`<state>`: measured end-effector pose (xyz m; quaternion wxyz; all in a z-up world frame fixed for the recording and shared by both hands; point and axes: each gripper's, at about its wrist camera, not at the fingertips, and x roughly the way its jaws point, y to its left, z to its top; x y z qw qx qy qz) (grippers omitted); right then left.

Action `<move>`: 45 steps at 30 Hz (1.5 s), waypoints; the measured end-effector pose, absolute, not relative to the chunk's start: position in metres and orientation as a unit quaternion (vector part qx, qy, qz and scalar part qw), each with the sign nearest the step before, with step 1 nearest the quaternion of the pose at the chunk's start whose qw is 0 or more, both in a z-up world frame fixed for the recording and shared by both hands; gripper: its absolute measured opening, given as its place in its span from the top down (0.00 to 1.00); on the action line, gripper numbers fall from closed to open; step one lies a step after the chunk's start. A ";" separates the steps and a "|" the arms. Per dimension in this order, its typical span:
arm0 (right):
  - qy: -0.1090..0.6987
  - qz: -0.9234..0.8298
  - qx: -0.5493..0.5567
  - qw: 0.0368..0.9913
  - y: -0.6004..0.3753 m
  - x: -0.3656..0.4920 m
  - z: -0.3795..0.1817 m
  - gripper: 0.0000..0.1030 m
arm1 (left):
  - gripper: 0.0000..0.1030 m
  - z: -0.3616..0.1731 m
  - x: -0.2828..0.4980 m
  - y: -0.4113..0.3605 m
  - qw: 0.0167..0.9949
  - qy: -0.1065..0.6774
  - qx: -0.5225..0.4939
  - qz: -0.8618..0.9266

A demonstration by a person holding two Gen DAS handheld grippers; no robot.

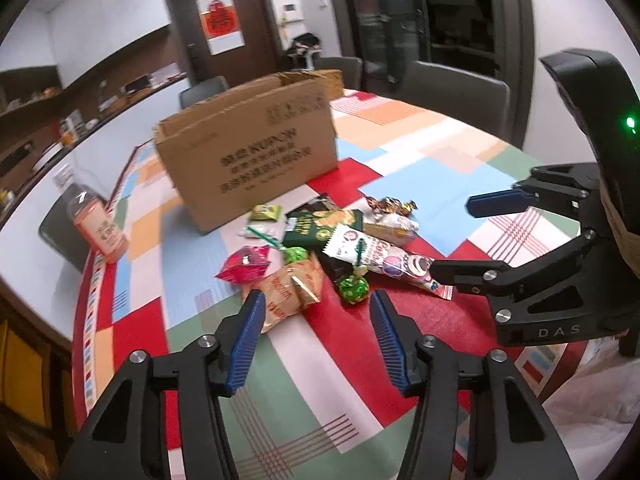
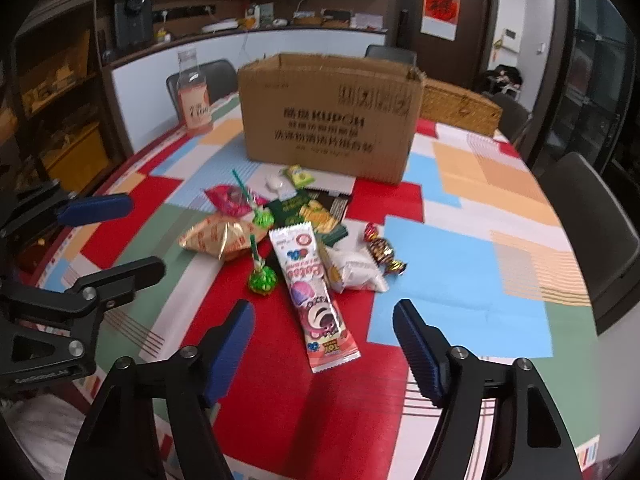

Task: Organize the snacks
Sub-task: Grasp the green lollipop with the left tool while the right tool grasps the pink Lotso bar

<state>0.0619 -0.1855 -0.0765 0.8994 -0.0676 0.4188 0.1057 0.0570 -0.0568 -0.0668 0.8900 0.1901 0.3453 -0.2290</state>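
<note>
**Snack pile dead ahead, each gripper lined up on its own packet**

While both grippers hang over the near edge of the desk (image 2: 460, 208), the heap of snacks lies just beyond their tips, with the cardboard box (image 2: 328, 116) standing upright behind it.

Going left to right: the left gripper (image 1: 316, 332) has its blue pads apart with nothing between them, and the crinkled gold snack bag (image 1: 292, 292) sits just ahead of its left pad, touching the pink packet (image 1: 244, 266) further back. Of the 2 green wrapped candies, the nearer one (image 1: 353, 289) lies just beyond the gap between the pads. This arm looks the closer one to the gold bag.

Next comes the long pink-and-white wafer packet (image 2: 312, 296). Its long axis runs almost straight away from the right gripper (image 2: 324, 344), the near end reaching in between the open pads, which are not touching it. A grip across its narrow width looks well aligned for this arm.

Right of it lie the white pastry packet (image 2: 356, 272) and the foil candies (image 2: 382, 250), close together and nearer the right arm.
</note>
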 end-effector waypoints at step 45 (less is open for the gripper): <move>0.485 0.152 -0.047 0.860 -0.186 0.111 -0.136 0.65 | 0.74 -0.135 0.117 -0.088 0.838 0.434 0.162 -0.288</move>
